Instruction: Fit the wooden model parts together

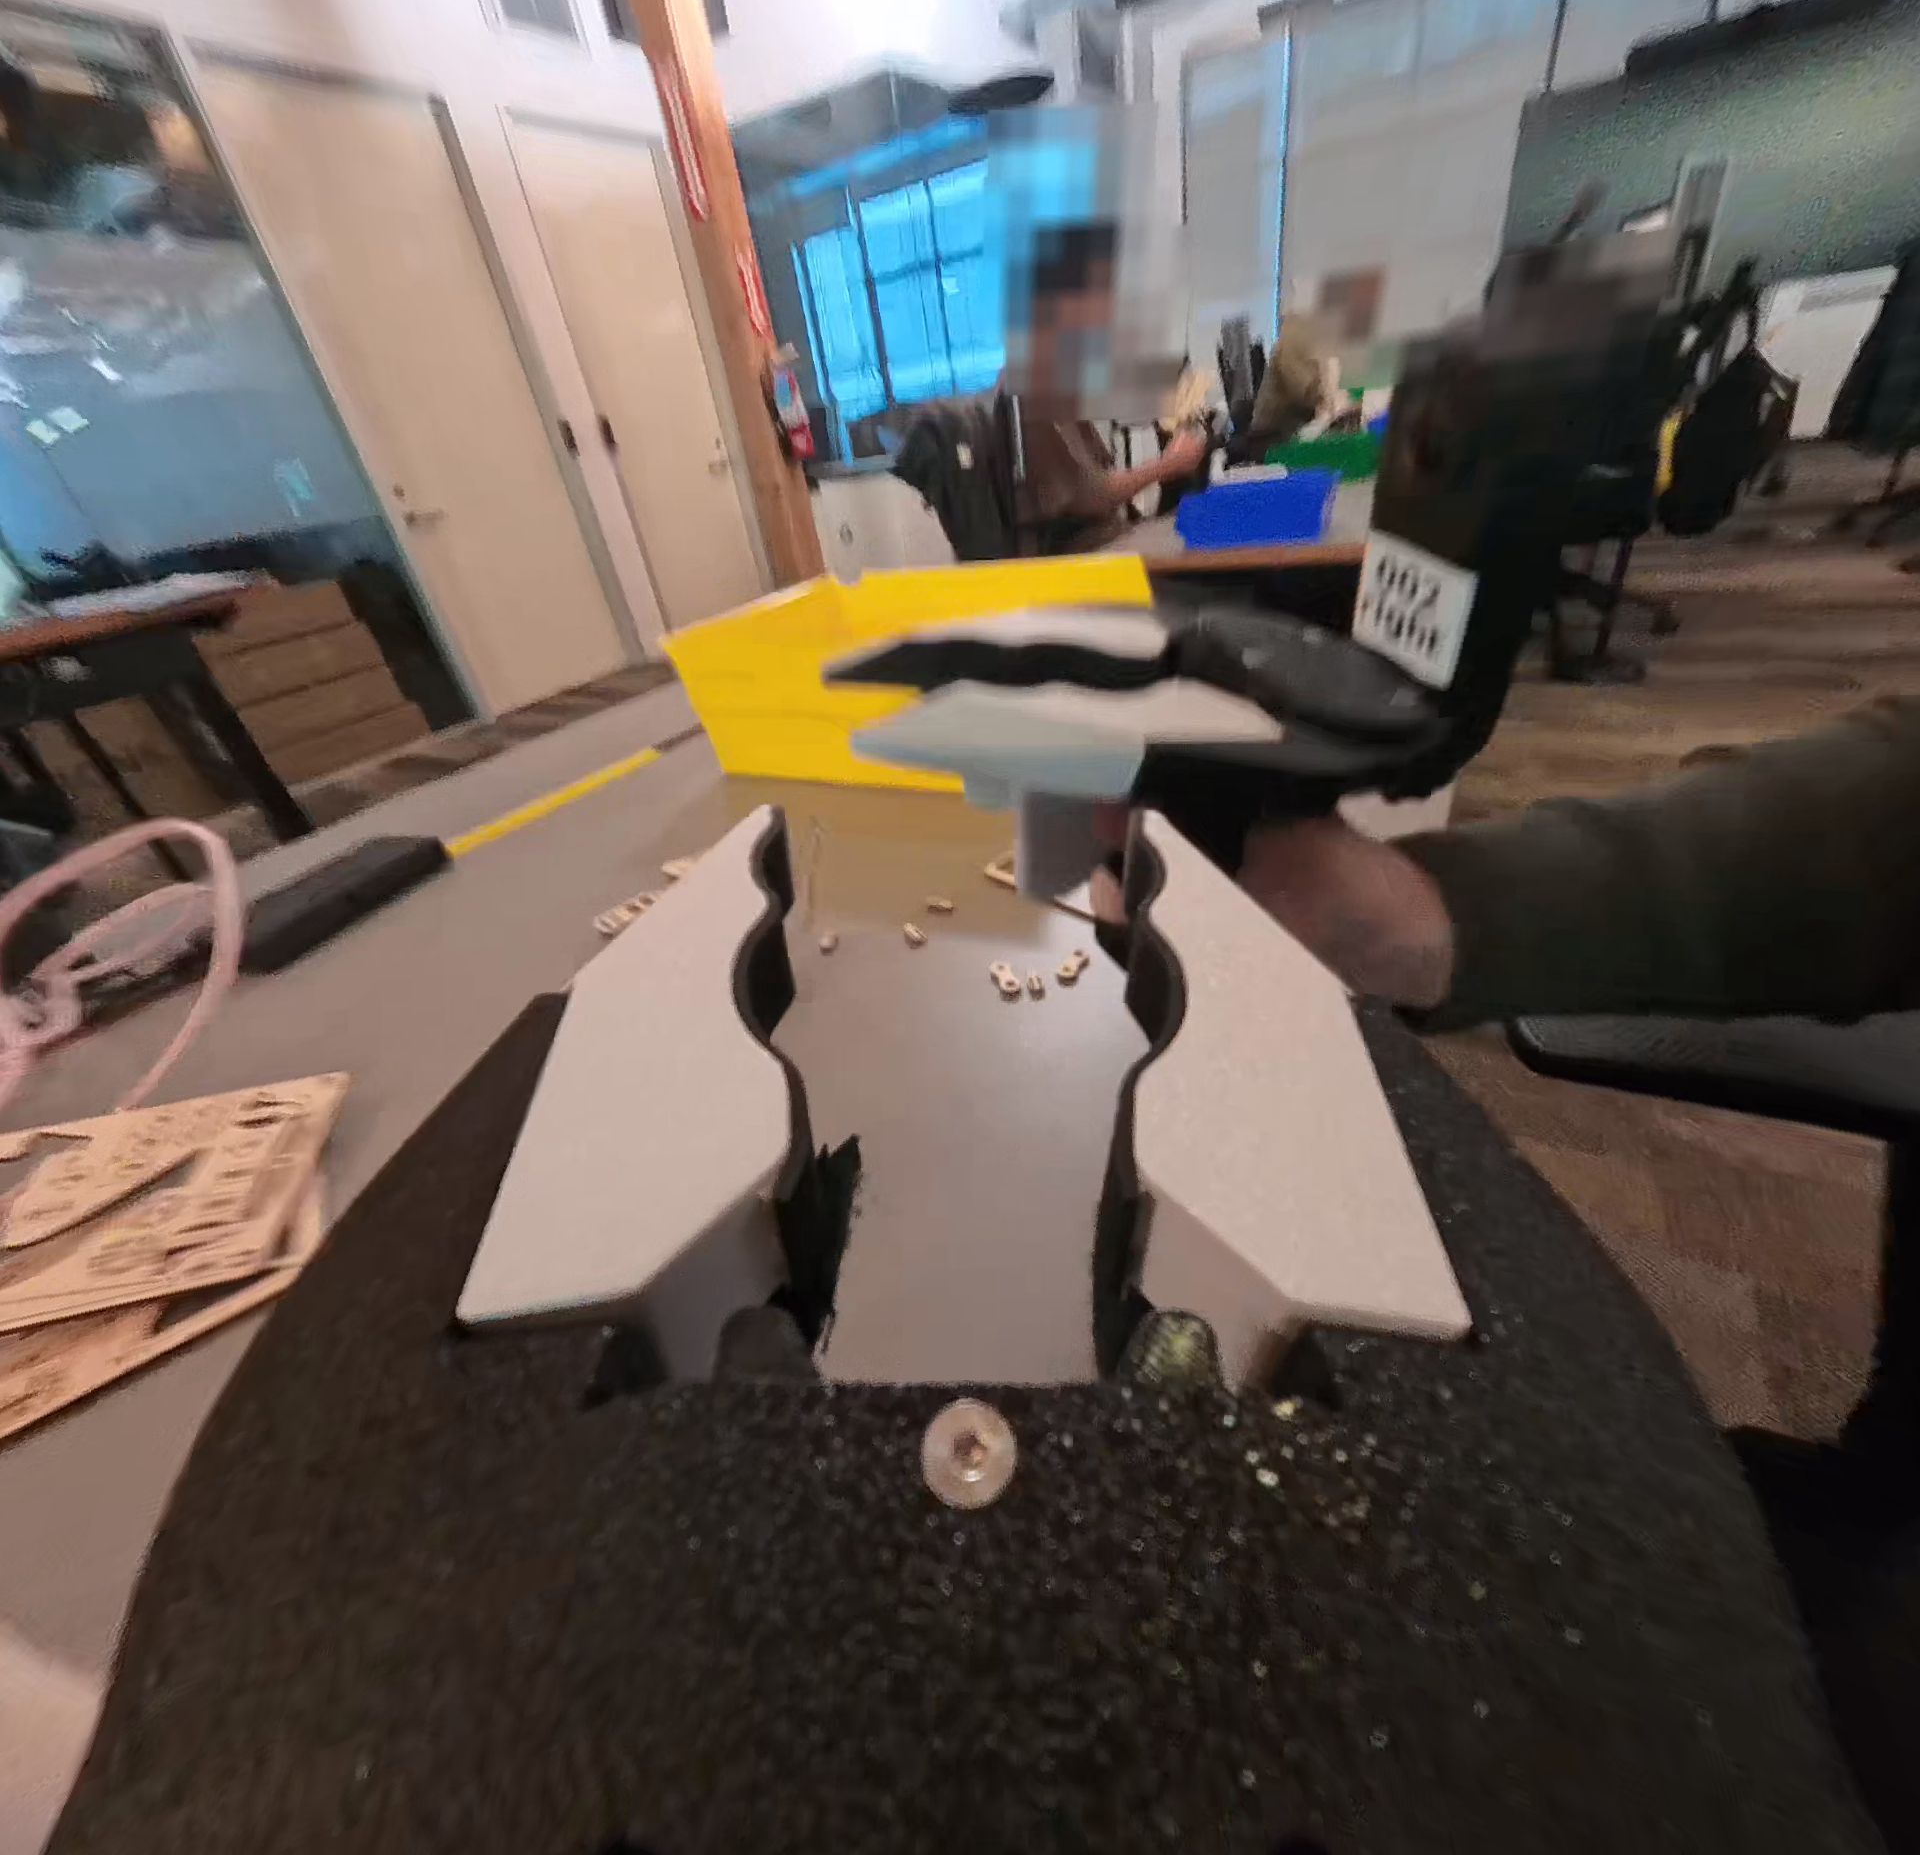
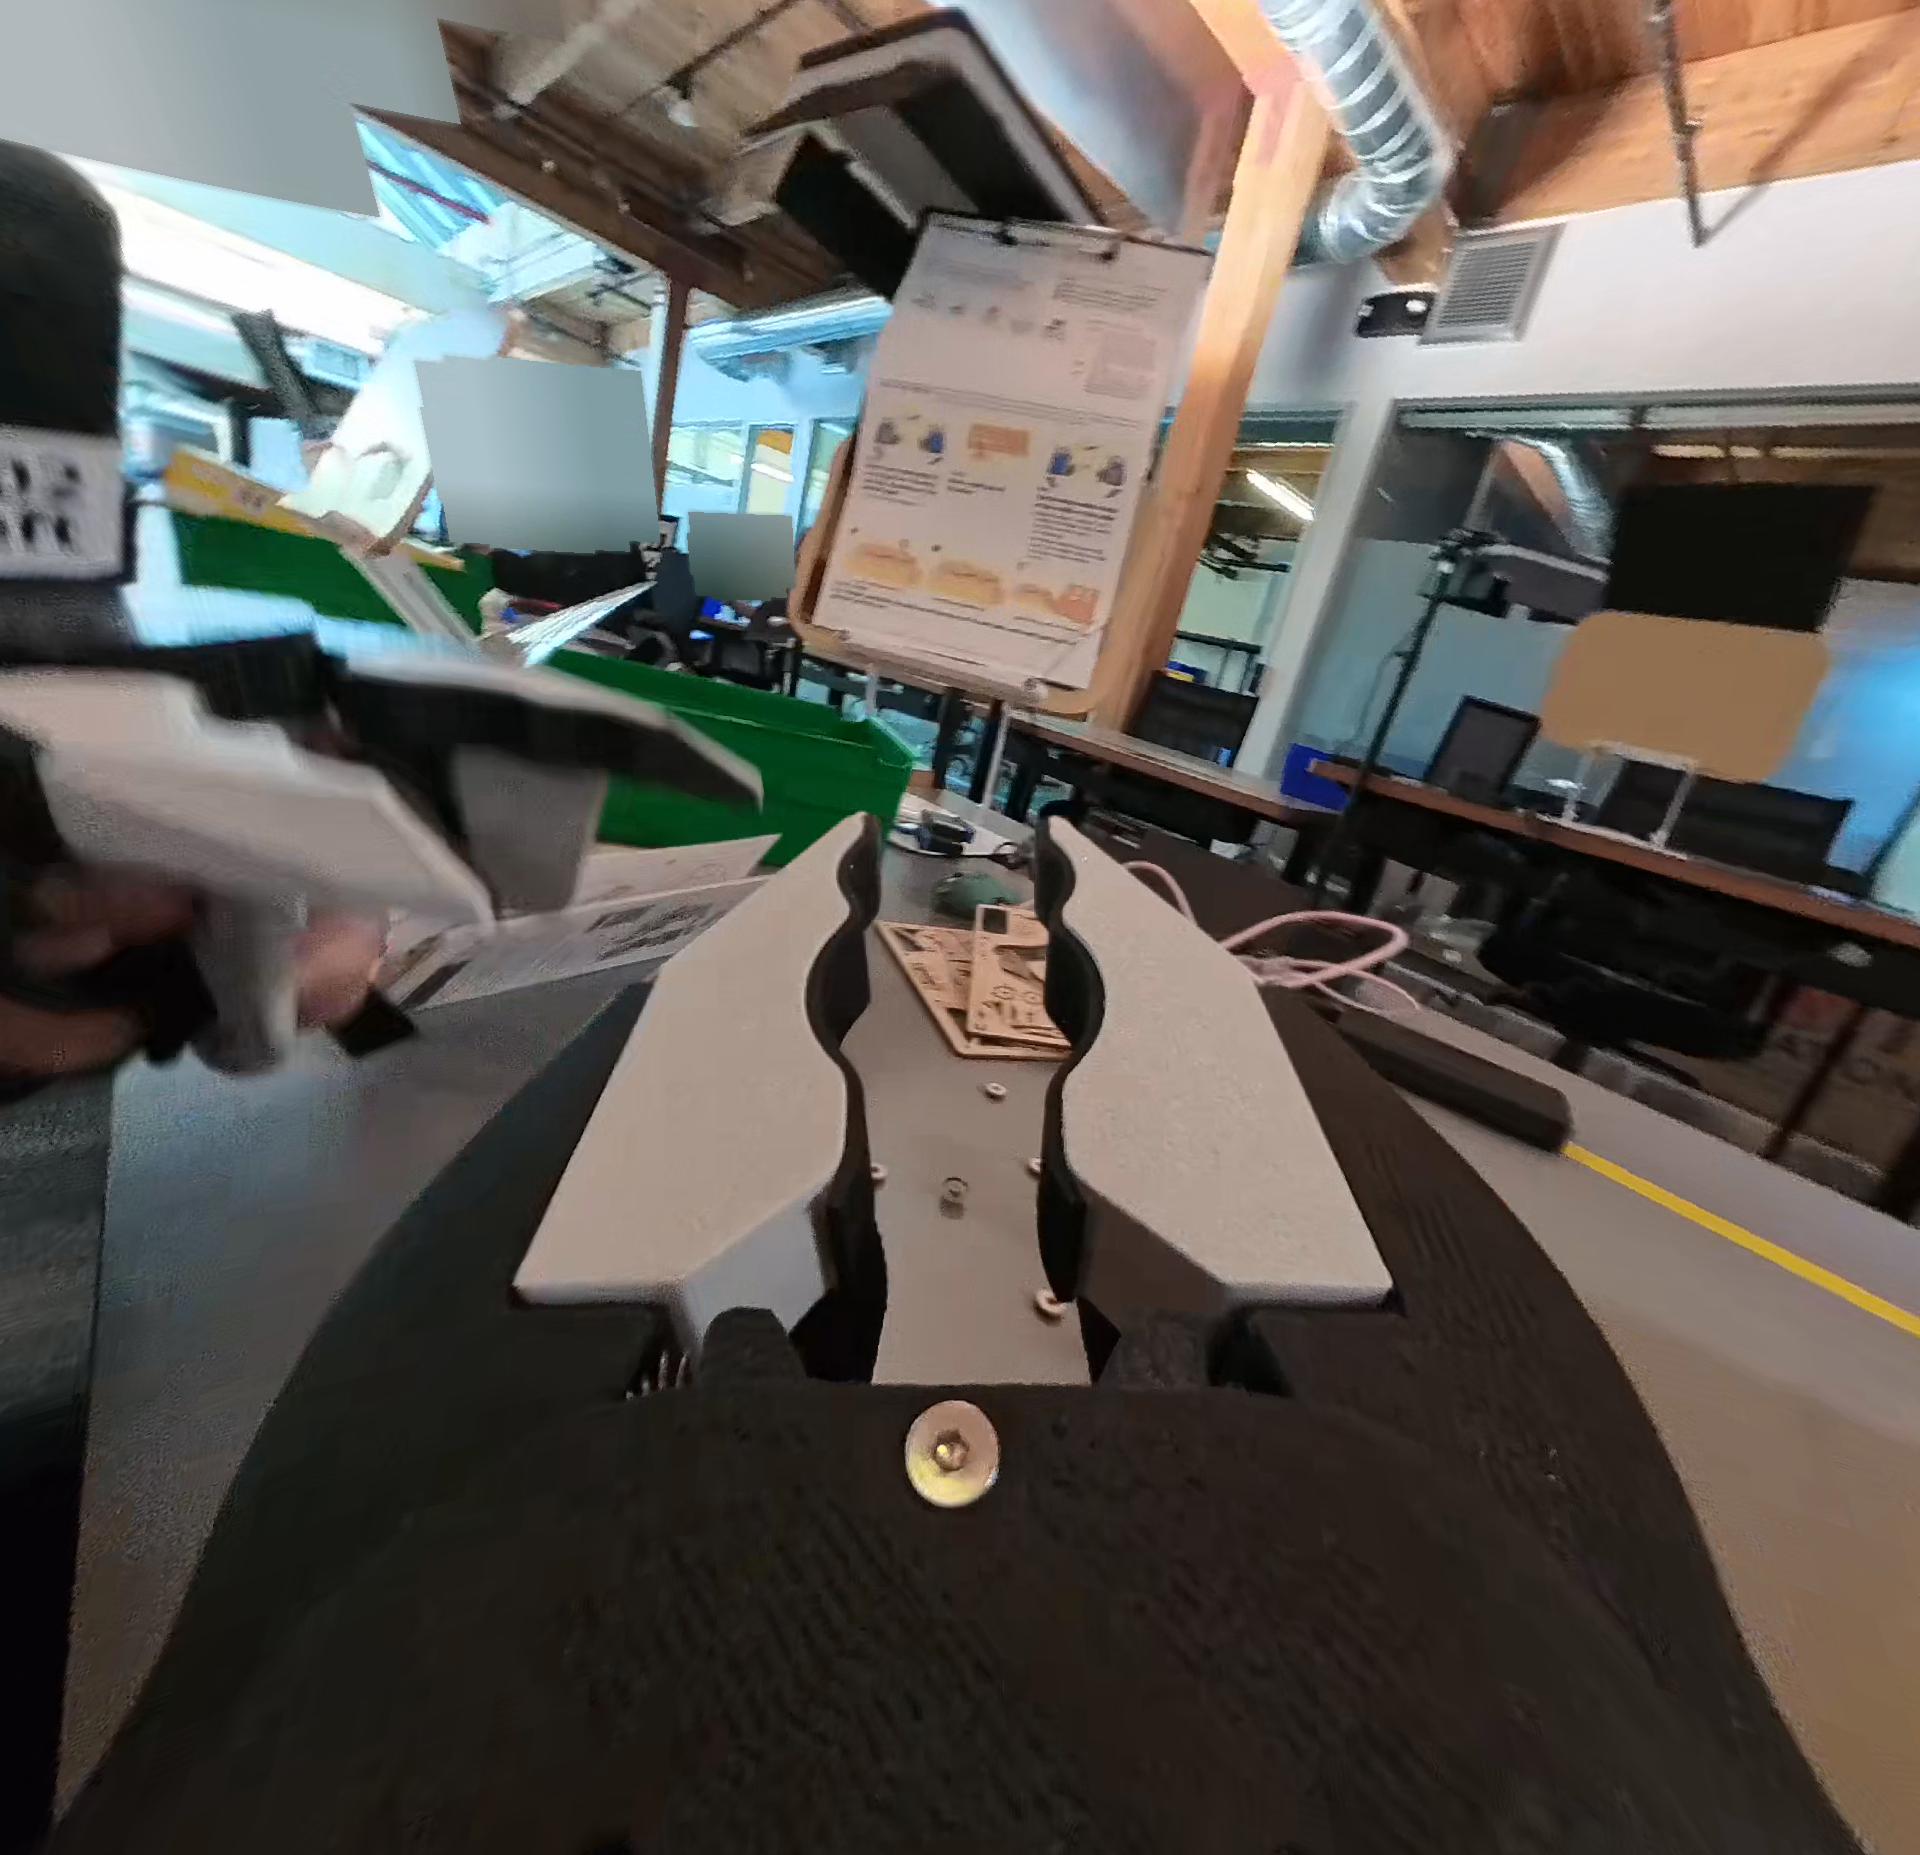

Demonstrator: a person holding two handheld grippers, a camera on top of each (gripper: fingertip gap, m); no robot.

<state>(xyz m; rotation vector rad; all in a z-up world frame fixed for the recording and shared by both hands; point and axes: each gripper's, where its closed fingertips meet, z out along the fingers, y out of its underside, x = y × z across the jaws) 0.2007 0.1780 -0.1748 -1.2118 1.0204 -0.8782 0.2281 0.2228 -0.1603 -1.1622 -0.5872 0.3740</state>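
- Left gripper spread wide, empty; small wooden parts on grey table just ahead between its fingers
- Right gripper partly parted, empty; wooden sheets lie beyond its tips

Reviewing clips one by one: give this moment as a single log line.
left gripper: open, empty | right gripper: open, empty | small wooden parts: loose on table | wooden sheets: untouched
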